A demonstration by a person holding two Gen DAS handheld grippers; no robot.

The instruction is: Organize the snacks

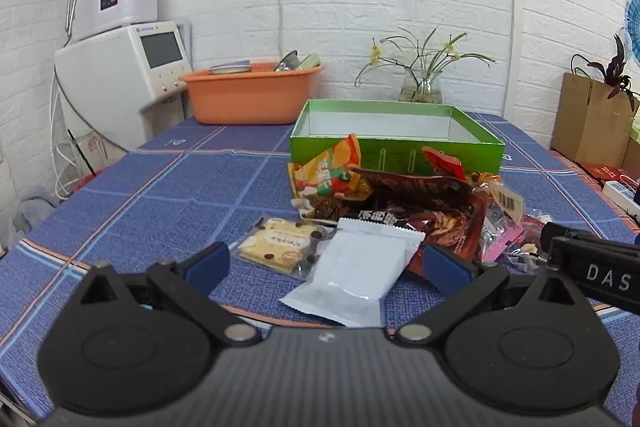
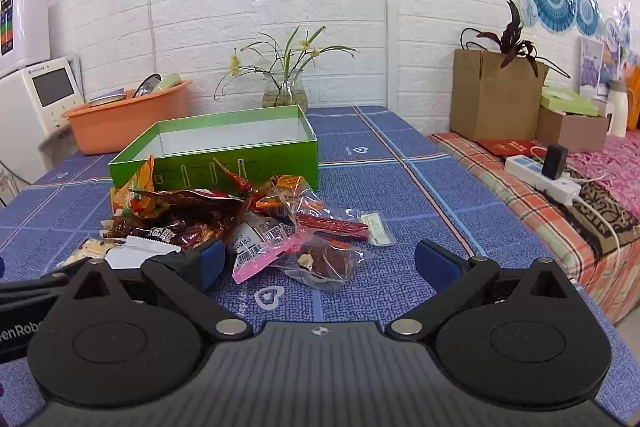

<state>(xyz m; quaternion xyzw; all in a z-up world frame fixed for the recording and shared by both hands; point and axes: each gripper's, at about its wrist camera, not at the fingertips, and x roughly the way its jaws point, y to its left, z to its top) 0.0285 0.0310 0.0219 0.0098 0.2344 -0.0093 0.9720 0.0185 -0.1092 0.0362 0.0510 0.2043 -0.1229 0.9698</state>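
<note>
While both grippers hover wide apart and hold nothing, one snack pile (image 1: 404,203) waits before one green box (image 1: 396,135).

Left gripper (image 1: 326,265) straddles a white packet (image 1: 360,271), one biscuit pack (image 1: 280,245) just beside it; right gripper (image 2: 318,261) faces one clear pink-edged bag (image 2: 316,259). Blue checked tablecloth (image 2: 400,163), white brick wall, one orange basin (image 1: 252,91), one glass vase (image 1: 422,85), two white appliances stacked at left.
</note>
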